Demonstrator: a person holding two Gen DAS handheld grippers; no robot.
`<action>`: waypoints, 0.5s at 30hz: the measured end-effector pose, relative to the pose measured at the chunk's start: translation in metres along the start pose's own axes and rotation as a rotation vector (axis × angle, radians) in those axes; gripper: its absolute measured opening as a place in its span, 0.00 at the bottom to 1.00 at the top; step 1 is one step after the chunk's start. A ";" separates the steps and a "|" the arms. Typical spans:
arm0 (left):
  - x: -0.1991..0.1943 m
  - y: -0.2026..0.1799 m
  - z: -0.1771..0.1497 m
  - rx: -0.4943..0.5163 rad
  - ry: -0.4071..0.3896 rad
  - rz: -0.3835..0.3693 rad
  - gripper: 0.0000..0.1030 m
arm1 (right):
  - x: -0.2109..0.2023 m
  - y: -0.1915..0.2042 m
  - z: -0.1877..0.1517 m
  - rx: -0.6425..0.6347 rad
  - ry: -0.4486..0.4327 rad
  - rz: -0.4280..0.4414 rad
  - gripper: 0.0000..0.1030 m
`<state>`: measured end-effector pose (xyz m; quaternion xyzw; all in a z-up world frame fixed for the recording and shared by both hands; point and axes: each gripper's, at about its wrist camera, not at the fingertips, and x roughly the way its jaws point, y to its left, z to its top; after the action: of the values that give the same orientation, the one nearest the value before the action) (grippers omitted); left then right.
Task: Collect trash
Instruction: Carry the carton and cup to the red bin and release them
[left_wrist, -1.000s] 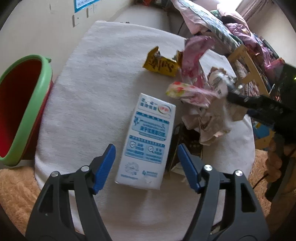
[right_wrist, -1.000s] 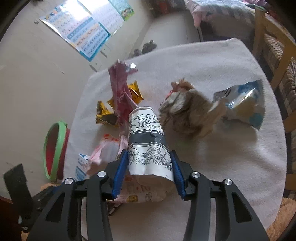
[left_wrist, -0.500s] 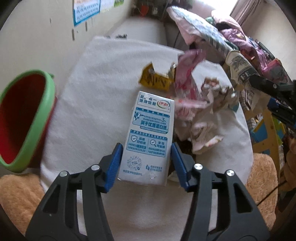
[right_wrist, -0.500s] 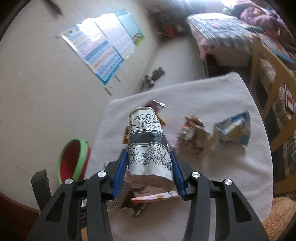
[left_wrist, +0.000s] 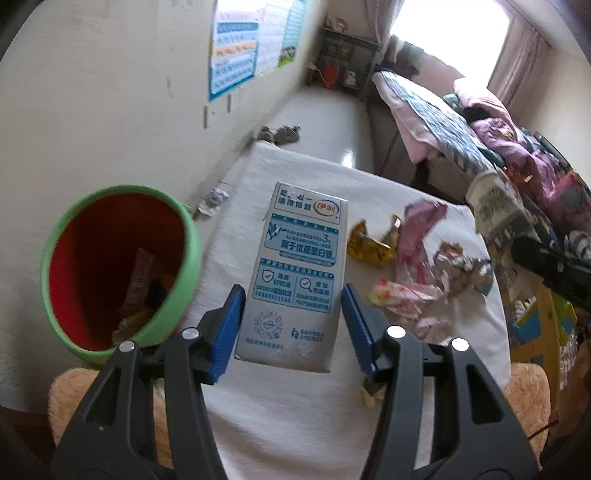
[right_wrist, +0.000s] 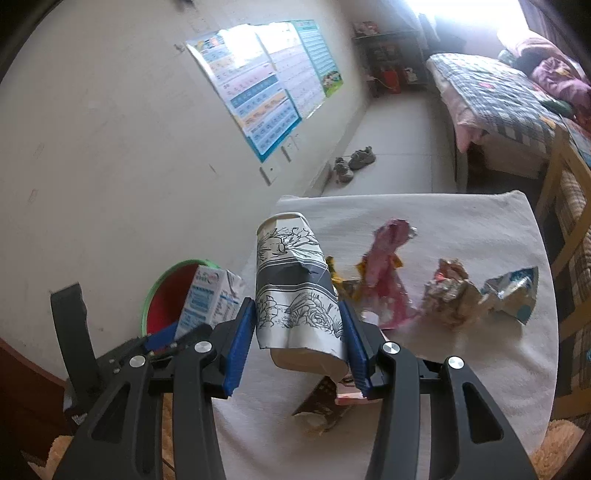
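Observation:
My left gripper (left_wrist: 291, 328) is shut on a white and blue milk carton (left_wrist: 297, 277) and holds it above the table, right of the green bin with a red inside (left_wrist: 110, 266). The carton (right_wrist: 210, 299) and bin (right_wrist: 166, 295) also show in the right wrist view. My right gripper (right_wrist: 297, 339) is shut on a crushed paper cup with a black floral print (right_wrist: 295, 291), lifted above the table. The cup (left_wrist: 495, 206) shows at the right of the left wrist view.
On the white-clothed table (right_wrist: 461, 369) lie a yellow wrapper (left_wrist: 369, 247), pink wrappers (right_wrist: 384, 280), a crumpled brown wrapper (right_wrist: 454, 295), a blue-white bag (right_wrist: 513, 291) and a dark wrapper (right_wrist: 321, 406). The bin holds some trash. A wooden chair (right_wrist: 565, 206) stands right.
My left gripper closed on the milk carton and lifted it toward the bin. My right gripper rose with the cup and swung left.

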<state>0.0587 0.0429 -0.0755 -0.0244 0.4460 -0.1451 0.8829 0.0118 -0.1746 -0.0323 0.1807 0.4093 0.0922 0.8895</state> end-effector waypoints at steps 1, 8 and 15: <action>-0.003 0.005 0.002 -0.010 -0.008 0.006 0.50 | 0.001 0.004 0.000 -0.009 0.001 0.001 0.44; -0.019 0.047 0.006 -0.086 -0.053 0.051 0.50 | 0.021 0.042 0.002 -0.102 0.027 0.008 0.44; -0.032 0.098 0.002 -0.185 -0.088 0.109 0.50 | 0.061 0.099 -0.004 -0.240 0.092 0.029 0.44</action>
<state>0.0657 0.1451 -0.0663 -0.0876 0.4187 -0.0537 0.9023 0.0472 -0.0640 -0.0381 0.0742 0.4331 0.1617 0.8836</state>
